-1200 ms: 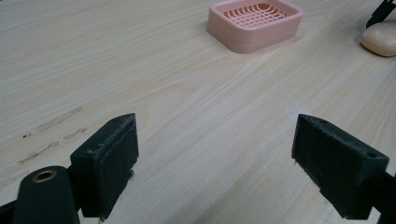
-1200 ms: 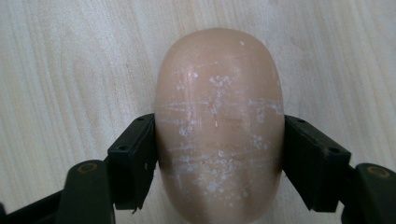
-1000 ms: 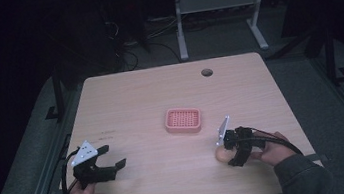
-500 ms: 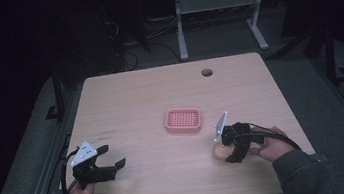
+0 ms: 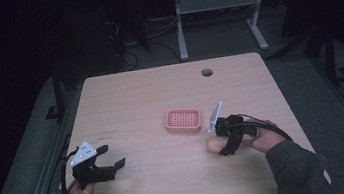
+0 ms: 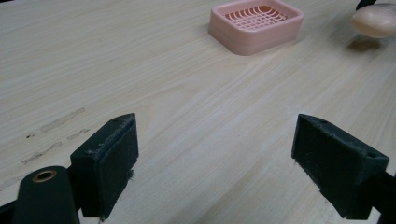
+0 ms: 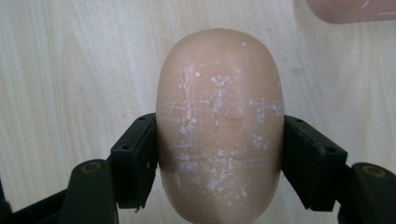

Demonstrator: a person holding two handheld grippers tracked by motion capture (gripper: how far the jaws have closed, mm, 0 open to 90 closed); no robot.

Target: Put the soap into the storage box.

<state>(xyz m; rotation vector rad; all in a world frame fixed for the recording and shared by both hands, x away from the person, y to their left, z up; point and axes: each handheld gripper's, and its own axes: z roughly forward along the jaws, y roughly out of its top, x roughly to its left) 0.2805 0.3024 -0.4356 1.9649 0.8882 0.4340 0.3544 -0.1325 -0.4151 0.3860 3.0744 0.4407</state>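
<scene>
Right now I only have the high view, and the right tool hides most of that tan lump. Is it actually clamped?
Observer: Yes. In the right gripper view both pads press the sides of the soap bar.
Operator: Is it lifted or resting on the table?
Observer: Lifted, I think: the left gripper view shows its shadow apart from it on the table.
Operator: What condition is the bar in?
Observer: Its top is scuffed, with whitish scratches and flecks.
Operator: And the pink dish, solid bottom?
Observer: No, the soap dish has a slotted grid floor, with nothing in it.
</scene>
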